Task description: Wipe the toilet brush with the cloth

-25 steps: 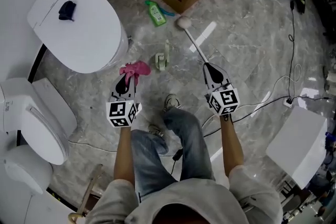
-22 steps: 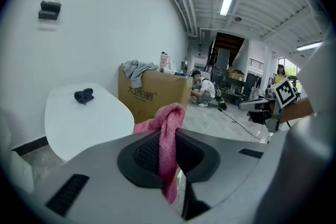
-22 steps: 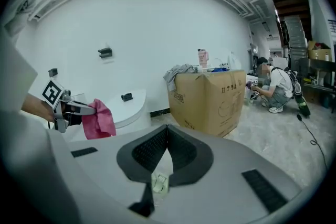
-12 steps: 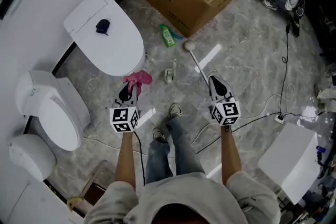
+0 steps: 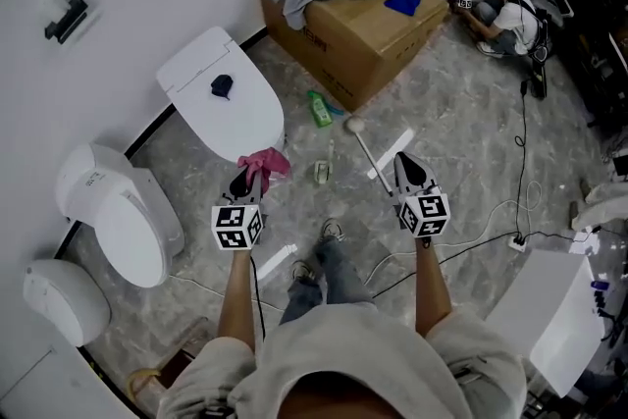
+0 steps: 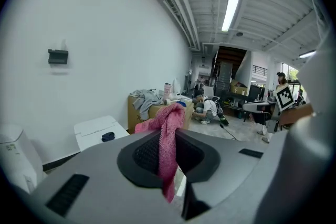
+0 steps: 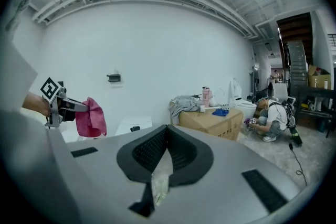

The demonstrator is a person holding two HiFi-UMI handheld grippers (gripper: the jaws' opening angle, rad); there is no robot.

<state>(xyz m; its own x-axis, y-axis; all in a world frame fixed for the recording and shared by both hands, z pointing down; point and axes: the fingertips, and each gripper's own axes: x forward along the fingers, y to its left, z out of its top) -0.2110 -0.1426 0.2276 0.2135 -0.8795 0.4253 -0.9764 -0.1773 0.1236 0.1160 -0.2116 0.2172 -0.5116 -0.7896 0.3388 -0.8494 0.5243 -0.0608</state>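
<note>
In the head view the toilet brush has a pale round head and a thin light handle running back into my right gripper, which is shut on that handle. The handle shows translucent between the shut jaws in the right gripper view. My left gripper is shut on a pink cloth, which bunches out past its tips. In the left gripper view the cloth hangs between the jaws. Cloth and brush are well apart. From the right gripper view, the left gripper holds the cloth at far left.
A white toilet stands ahead of the left gripper, another toilet at left. A cardboard box with clothes stands at the back. A green bottle and a small holder lie on the marble floor. Cables run right. A person crouches at the back.
The head camera has risen and pulled back, taking in more of the room. Both grippers keep their hold, and the cloth and the brush stay apart.
</note>
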